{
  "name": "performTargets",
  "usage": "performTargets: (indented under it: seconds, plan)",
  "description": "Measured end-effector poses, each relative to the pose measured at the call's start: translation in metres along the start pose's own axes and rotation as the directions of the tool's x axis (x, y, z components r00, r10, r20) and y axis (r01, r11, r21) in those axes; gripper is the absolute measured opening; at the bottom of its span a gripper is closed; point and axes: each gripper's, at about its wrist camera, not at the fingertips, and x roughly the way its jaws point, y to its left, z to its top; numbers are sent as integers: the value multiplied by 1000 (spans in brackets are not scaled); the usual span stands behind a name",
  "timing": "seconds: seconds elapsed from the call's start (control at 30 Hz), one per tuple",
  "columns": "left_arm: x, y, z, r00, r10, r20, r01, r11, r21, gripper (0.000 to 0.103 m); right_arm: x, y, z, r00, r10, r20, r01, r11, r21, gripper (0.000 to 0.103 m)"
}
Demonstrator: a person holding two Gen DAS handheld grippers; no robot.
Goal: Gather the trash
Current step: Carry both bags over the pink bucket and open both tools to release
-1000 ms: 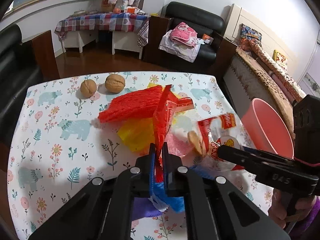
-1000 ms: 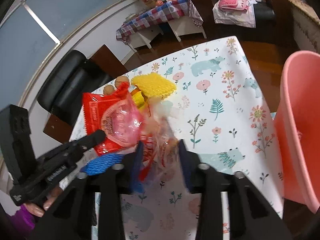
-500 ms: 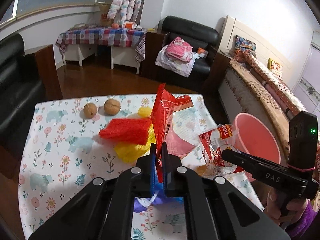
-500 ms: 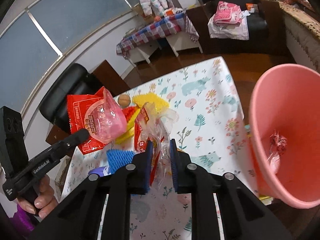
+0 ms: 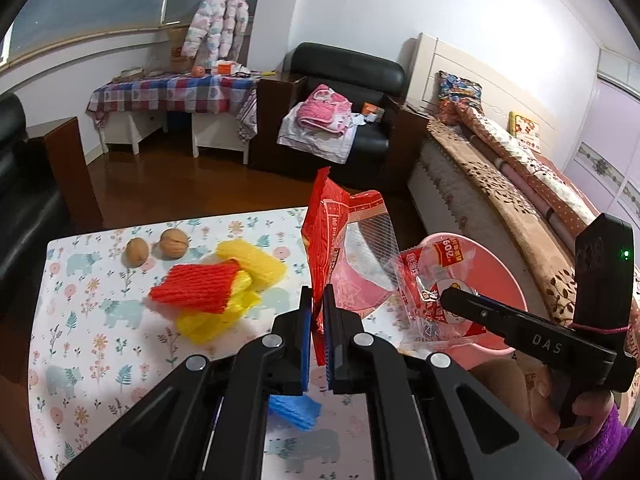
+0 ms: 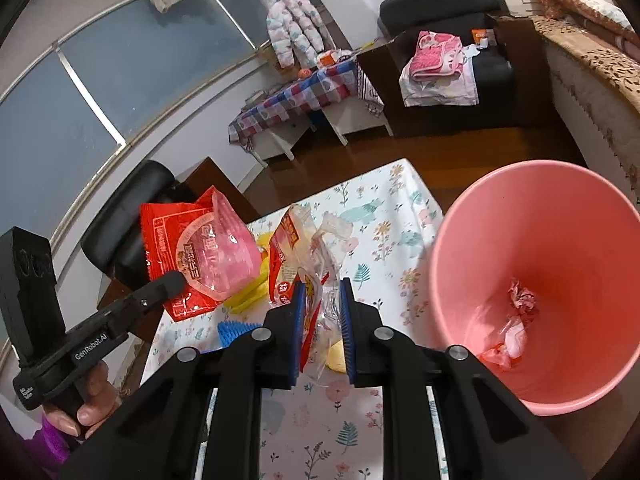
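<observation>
My left gripper [image 5: 317, 297] is shut on the lower edge of a red snack wrapper [image 5: 334, 236] with a clear window, held upright above the table; the same wrapper [image 6: 196, 248] shows in the right wrist view. My right gripper [image 6: 322, 292] is shut on a crumpled clear-and-red wrapper [image 6: 298, 248], lifted off the cloth just left of the pink bin [image 6: 520, 232]. In the left wrist view that wrapper [image 5: 428, 292] hangs in front of the bin [image 5: 508, 284]. Crumpled scraps [image 6: 520, 300] lie at the bin's bottom.
On the floral tablecloth [image 5: 80, 340] lie a red foam net [image 5: 196, 290], yellow foam nets [image 5: 252, 260], a blue foam net [image 5: 294, 410] under my left fingers, and two walnuts [image 5: 136, 252]. A bed [image 5: 500, 184] runs along the right, beyond the bin.
Both grippers have risen from the table with their wrappers. The right jaws closed in on the clear wrapper and swung toward the pink bin, whose inside now shows.
</observation>
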Motion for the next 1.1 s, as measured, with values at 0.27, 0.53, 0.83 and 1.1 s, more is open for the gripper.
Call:
performTargets:
  seconds: [0.27, 0.53, 0.83, 1.1]
  plan:
    - [8, -25, 3, 999, -41, -12, 42, 999, 30, 5, -26, -19, -1, 997, -50, 54, 48, 998, 32, 17]
    - [26, -65, 6, 994, -95, -51, 99, 992, 84, 5, -50, -46, -8, 979, -182, 92, 178, 983, 47, 17]
    - [62, -114, 5, 984, -132, -120, 146, 982, 121, 5, -69, -94, -12, 951, -290, 110, 276, 952, 131, 17]
    - [93, -151, 3, 978, -127, -167, 152, 977, 150, 5, -68, -127, -13, 939, -331, 90, 316, 937, 148, 17]
